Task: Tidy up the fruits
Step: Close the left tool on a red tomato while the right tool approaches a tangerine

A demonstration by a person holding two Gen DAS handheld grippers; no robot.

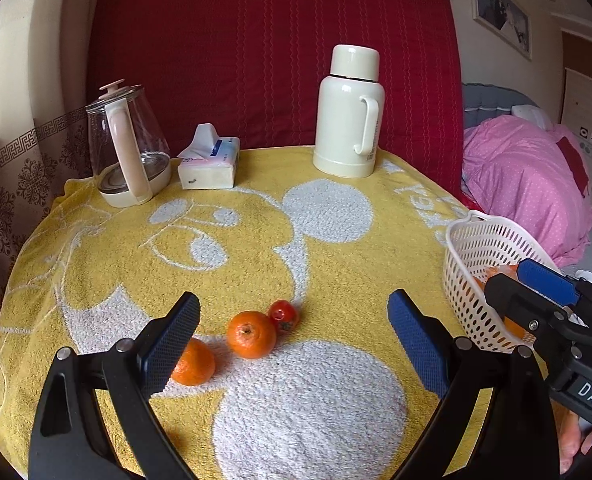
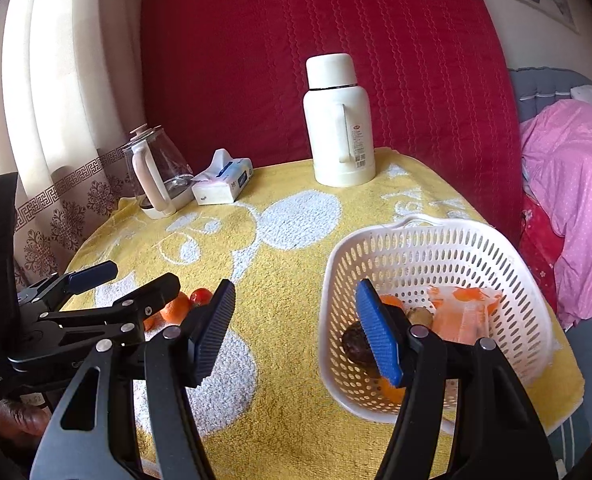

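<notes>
Left gripper [image 1: 294,344] jaws apart, empty: two tangerines [image 1: 251,334] and small tomato [image 1: 283,315] on tabletop towel [image 1: 256,264] between them. Right gripper [image 2: 296,336] jaws apart, empty, right jaw over white basket [image 2: 512,264] holding fruit.

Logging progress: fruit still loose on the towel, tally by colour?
Orange: 2, one mid-towel, one partly behind a left gripper finger
Red: 1, touching the mid-towel orange
Total: 3 loose
Basket contents not counted; they overlap and the right gripper hides part.
</notes>
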